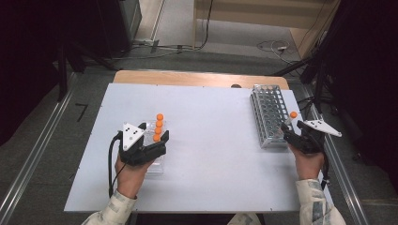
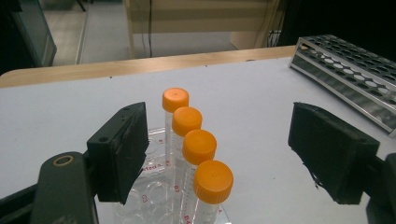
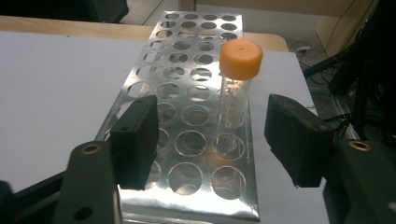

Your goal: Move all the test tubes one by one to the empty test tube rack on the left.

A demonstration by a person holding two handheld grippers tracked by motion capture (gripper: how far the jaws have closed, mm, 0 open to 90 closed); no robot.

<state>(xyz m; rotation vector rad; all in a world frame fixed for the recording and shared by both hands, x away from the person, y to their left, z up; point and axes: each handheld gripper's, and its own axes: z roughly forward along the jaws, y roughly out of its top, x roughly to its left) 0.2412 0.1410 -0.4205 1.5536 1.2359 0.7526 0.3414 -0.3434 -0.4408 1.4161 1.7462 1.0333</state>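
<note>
Several clear tubes with orange caps [image 2: 199, 145] stand in a row in a clear plastic rack [image 2: 154, 196] at the table's left [image 1: 158, 126]. My left gripper [image 2: 224, 140] is open, its jaws set wide on either side of that row without touching it [image 1: 155, 143]. At the right, a metal rack [image 3: 187, 70] full of holes carries one orange-capped tube [image 3: 240, 60] upright in its right-hand column [image 1: 293, 115]. My right gripper [image 3: 215, 133] sits at the rack's near end [image 1: 295, 136], open; the tube stands between and just beyond its pads, untouched.
A white sheet [image 1: 211, 140] covers the table, with a wooden strip [image 1: 197, 77] showing at the back. The metal rack [image 1: 267, 115] lies close to the table's right edge. Cables and dark stands crowd the floor beyond the right side.
</note>
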